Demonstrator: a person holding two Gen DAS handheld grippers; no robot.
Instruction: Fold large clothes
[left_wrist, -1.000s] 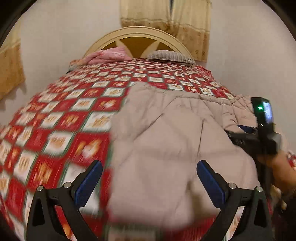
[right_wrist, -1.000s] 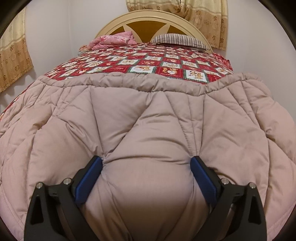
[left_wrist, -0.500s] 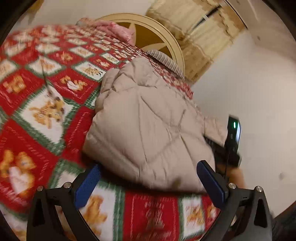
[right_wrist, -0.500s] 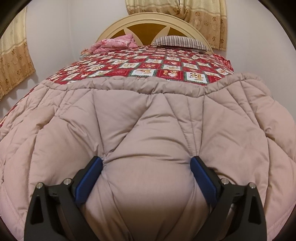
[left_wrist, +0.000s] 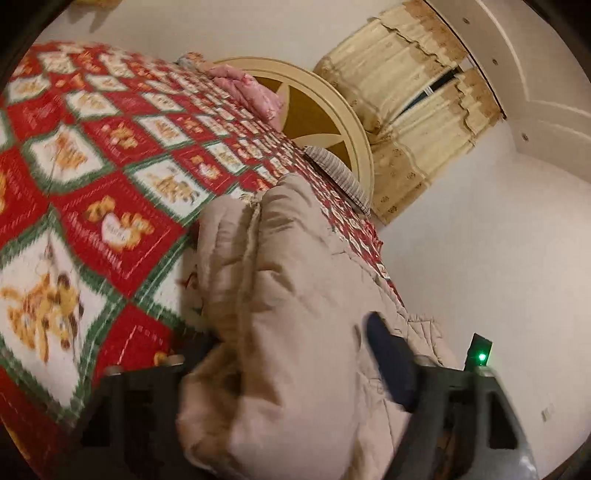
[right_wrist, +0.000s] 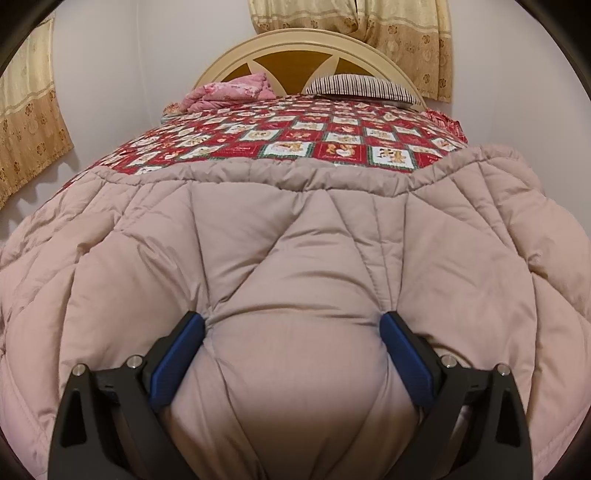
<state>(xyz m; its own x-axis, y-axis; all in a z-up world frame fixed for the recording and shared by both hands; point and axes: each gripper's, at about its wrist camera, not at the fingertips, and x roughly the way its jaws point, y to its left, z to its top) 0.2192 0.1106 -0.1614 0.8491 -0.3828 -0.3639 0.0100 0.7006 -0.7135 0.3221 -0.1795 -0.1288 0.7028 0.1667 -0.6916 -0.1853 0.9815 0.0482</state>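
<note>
With the puffy quilted coat (right_wrist: 295, 258) spread on the bed's red patchwork quilt (left_wrist: 92, 184), pinched by the right gripper (right_wrist: 291, 332) while the left gripper (left_wrist: 295, 369) is closing around its edge, the slippery padding could be squeezed out and the fold lost.

I see a bed (right_wrist: 207, 147) with a red patchwork bedspread; the beige quilted coat (right_wrist: 295, 266) lies across its near end at six o'clock, a pink blanket (right_wrist: 232, 90) at eleven, a striped pillow (right_wrist: 362, 86) at one.
</note>
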